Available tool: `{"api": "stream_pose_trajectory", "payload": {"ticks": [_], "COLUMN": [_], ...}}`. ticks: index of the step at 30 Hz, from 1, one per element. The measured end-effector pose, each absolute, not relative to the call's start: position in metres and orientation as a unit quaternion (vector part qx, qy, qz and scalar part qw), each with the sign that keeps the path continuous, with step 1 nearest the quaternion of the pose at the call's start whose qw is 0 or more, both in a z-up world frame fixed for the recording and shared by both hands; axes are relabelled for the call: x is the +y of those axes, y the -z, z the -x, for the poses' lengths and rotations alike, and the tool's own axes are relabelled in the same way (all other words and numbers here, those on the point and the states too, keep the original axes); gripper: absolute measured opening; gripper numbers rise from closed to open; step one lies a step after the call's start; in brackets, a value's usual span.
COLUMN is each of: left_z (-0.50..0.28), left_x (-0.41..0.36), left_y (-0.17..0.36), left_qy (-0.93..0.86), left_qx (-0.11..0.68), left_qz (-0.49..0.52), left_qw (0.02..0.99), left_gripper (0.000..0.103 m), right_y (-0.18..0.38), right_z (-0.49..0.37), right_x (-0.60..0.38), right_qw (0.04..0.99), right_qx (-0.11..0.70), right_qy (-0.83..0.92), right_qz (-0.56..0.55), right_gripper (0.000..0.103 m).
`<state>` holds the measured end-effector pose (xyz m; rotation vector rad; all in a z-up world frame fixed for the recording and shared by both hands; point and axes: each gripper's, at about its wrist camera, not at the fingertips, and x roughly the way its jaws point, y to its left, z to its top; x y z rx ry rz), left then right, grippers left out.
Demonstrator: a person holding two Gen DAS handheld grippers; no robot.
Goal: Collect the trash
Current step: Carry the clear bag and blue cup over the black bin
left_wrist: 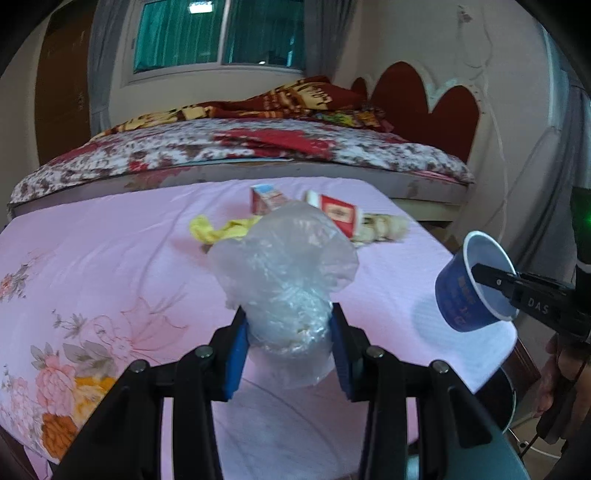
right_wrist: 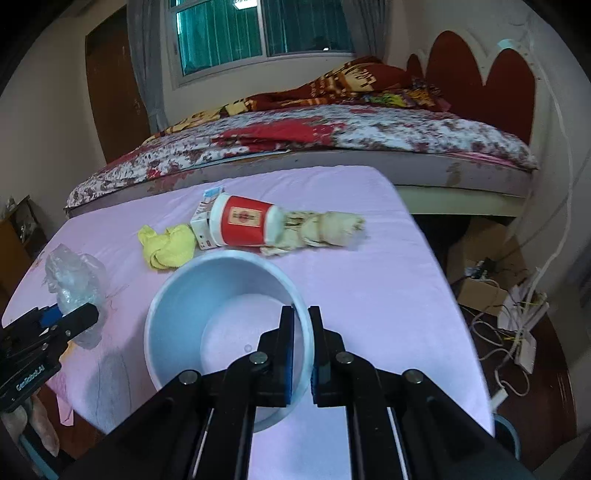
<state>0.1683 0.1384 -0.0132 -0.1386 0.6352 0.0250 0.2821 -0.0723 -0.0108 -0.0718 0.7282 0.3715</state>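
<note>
My left gripper (left_wrist: 290, 325) is shut on a crumpled clear plastic bag (left_wrist: 284, 266) and holds it over the pink cloth-covered table (left_wrist: 110, 258). It also shows at the left of the right wrist view (right_wrist: 74, 321), with the bag (right_wrist: 74, 277). My right gripper (right_wrist: 302, 321) is shut on the rim of a blue paper cup (right_wrist: 221, 314), white inside; the cup shows in the left wrist view (left_wrist: 472, 280) lifted at the table's right edge. On the table lie a red paper cup (right_wrist: 242, 221) on its side, a small carton (right_wrist: 203, 218), a yellow crumpled cloth (right_wrist: 166, 247) and crumpled beige paper (right_wrist: 321, 229).
A bed (right_wrist: 332, 133) with a floral cover stands just behind the table. Cardboard boxes and tangled cables (right_wrist: 509, 317) lie on the floor at the right. A brown door (right_wrist: 110, 85) and a window (right_wrist: 258, 33) are at the back wall.
</note>
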Motion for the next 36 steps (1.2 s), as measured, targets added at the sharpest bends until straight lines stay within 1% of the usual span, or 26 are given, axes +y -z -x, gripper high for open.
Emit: {"api": "stream_pose_trajectory", "payload": {"ticks": [17, 21, 36], "left_z": [-0.155, -0.151, -0.141], "left_x": [0.009, -0.023, -0.136], "left_y": [0.01, 0.01, 0.029], "left_qy": [0.106, 0.133, 0.23], "left_qx": [0.319, 0.321, 0.345], "left_qz": [0.022, 0.011, -0.031], "left_qw": [0.942, 0.938, 0.909], "left_gripper": [0.042, 0.042, 0.042], "right_y": [0.006, 0.008, 0.051], "right_z": [-0.216, -0.206, -0.16], "right_x": [-0.213, -0.253, -0.365], "right_qw": [0.927, 0.927, 0.914], "right_qx": [0.362, 0.368, 0.401], "right_qy": [-0.099, -0.075, 0.01], "right_qz": [0.008, -0.016, -0.067], "right_gripper": [0.007, 0.007, 0.007]}}
